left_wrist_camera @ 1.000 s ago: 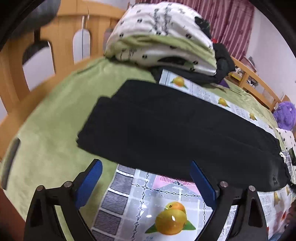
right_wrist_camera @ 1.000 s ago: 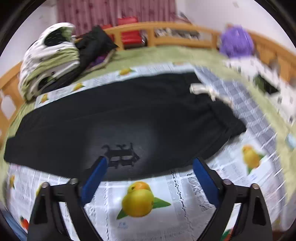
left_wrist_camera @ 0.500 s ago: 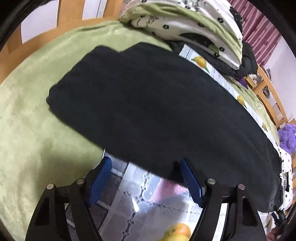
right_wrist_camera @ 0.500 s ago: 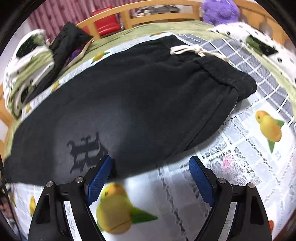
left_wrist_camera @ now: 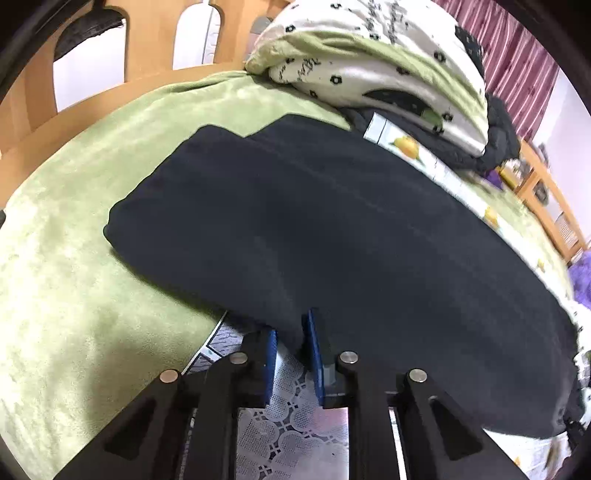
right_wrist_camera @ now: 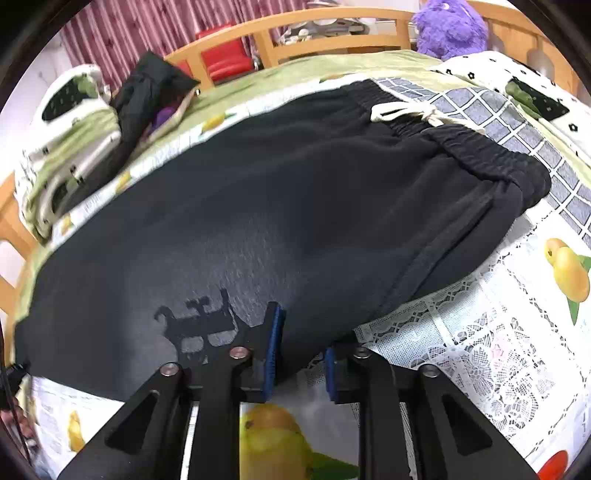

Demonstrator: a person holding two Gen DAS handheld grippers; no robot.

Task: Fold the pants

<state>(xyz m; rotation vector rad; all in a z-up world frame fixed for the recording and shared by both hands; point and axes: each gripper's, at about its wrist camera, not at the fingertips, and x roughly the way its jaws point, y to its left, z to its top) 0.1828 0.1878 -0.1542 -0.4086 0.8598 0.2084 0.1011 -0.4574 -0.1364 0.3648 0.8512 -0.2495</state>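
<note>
A bed with a curved wooden rail [right_wrist_camera: 332, 20] fills both views, spread with a green blanket [left_wrist_camera: 74, 240] and a fruit-printed lace cloth [right_wrist_camera: 480, 332]. The black sweatpants [right_wrist_camera: 295, 206] lie flat lengthwise across it, doubled leg on leg, waistband and white drawstring [right_wrist_camera: 406, 112] at the right end, cuffs at the left.

Both tongs are clenched on the near long edge: the left tongs [left_wrist_camera: 290, 339] pinch a tuck of fabric partway along the legs, the right tongs [right_wrist_camera: 301, 343] pinch the edge just beside the dark emblem [right_wrist_camera: 199, 325].

The risk, as I judge it, is a shallow bite. Each pinch may hold only the upper layer, so lifting could peel the doubled legs apart and spoil the alignment. The thick fleece could also slip free. The right tongs may have caught the lace cloth too, dragging it along.

A second earlier both tongs stood wide open above the cloth, short of the pants' edge; their jaws have just been closing, with fabric between them.
</note>
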